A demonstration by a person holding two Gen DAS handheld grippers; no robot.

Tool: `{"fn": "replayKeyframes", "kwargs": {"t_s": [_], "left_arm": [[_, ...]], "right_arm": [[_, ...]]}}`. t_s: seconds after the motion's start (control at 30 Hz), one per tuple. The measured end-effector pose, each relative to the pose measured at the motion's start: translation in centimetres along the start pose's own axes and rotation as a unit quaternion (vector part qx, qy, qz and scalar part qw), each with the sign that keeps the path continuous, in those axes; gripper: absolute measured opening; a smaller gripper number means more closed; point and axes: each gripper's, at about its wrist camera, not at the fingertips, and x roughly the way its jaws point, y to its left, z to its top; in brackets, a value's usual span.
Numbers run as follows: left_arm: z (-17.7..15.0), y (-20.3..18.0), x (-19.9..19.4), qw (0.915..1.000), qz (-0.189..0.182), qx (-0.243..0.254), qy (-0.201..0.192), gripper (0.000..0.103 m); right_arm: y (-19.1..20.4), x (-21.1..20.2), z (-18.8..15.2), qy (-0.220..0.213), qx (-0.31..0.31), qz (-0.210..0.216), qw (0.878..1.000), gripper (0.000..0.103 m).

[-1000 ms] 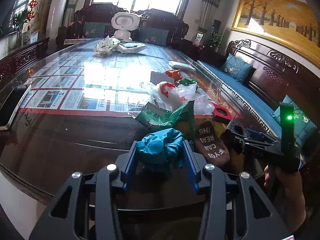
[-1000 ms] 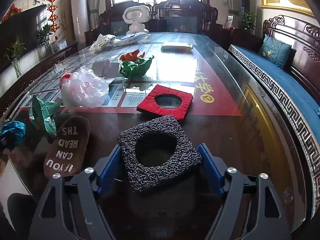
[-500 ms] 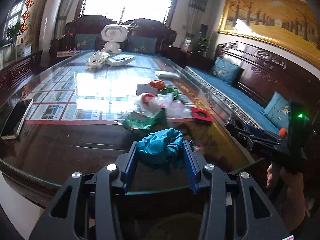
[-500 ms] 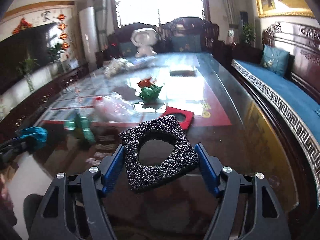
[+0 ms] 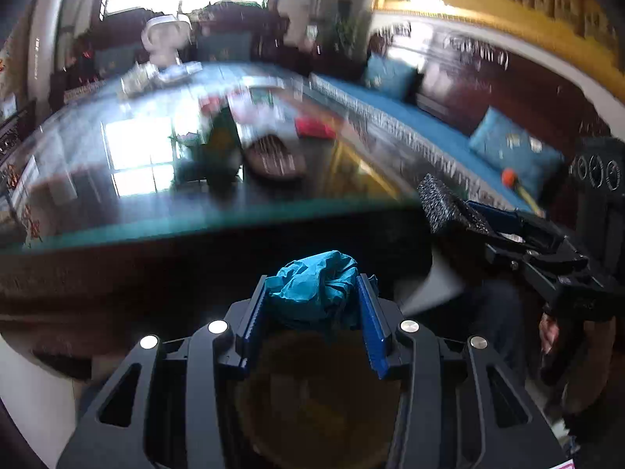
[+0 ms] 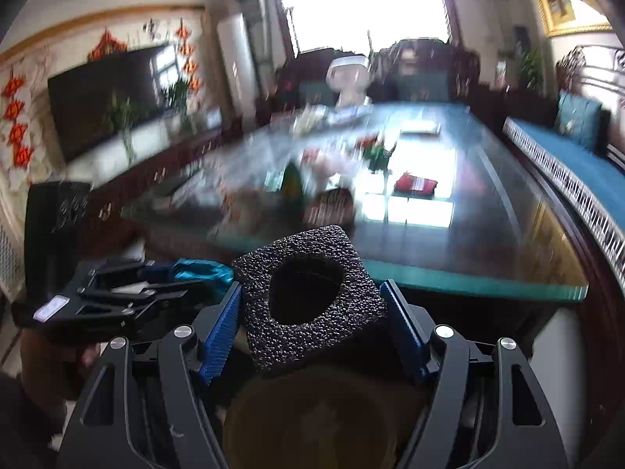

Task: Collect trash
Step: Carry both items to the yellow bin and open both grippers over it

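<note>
My left gripper [image 5: 312, 293] is shut on a crumpled teal bag [image 5: 314, 287], held out past the near edge of the glass-topped table [image 5: 164, 226]. My right gripper [image 6: 312, 305] is shut on a black foam square with a round hole [image 6: 308, 297], also off the table's near edge. In the left wrist view the right gripper [image 5: 461, 211] shows at the right with the black foam [image 5: 445, 207] in it. The left gripper [image 6: 187, 277] with the teal bag [image 6: 203, 271] shows at the left of the right wrist view. More trash lies blurred on the table: a green wrapper [image 5: 218, 144], a brown insole [image 5: 273, 160], a red foam square [image 6: 416, 184].
A white robot toy [image 6: 347, 78] and papers sit at the table's far end. A blue-cushioned wooden bench [image 5: 429, 133] runs along the right side. A television [image 6: 109, 97] and a low cabinet line the left wall. A black bin-like object [image 6: 54, 226] stands at the left.
Both grippers have pulled back from over the table to beyond its near edge, each carrying its piece. The view is now blurred from motion.
</note>
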Motion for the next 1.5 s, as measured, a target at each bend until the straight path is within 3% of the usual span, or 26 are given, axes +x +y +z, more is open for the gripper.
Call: {"fn": "replayKeyframes", "kwargs": {"t_s": [0.23, 0.4, 0.53, 0.63, 0.83, 1.07, 1.5], "left_arm": [[-6.4, -1.0, 4.4, 0.9926, -0.023, -0.005, 0.119, 0.044], [-9.1, -2.0, 6.7, 0.9860, -0.040, 0.003, 0.162, 0.045], [-10.2, -2.4, 8.3, 0.9809, -0.052, 0.004, 0.187, 0.053], [-10.5, -2.5, 8.9, 0.9793, -0.047, 0.013, 0.197, 0.067], [-10.5, -1.9, 9.2, 0.9797, -0.030, 0.013, 0.198, 0.076], [-10.2, -0.2, 8.8, 0.9807, 0.010, 0.013, 0.195, 0.078], [-10.1, 0.8, 9.2, 0.9791, 0.031, 0.016, 0.200, 0.081]], "right_arm": [[0.5, 1.5, -5.4, 0.087, 0.010, -0.001, 0.996, 0.068], [0.5, 2.4, -7.3, 0.121, 0.018, -0.008, 0.992, 0.068], [0.3, 2.8, -8.0, 0.132, 0.018, -0.011, 0.991, 0.068], [0.0, 3.2, -8.1, 0.136, 0.021, -0.004, 0.991, 0.069], [0.0, 3.6, -8.4, 0.142, 0.019, 0.000, 0.990, 0.069], [0.4, 4.9, -9.1, 0.170, 0.008, 0.005, 0.985, 0.069], [0.1, 8.4, -11.7, 0.236, 0.015, 0.001, 0.972, 0.078]]}}
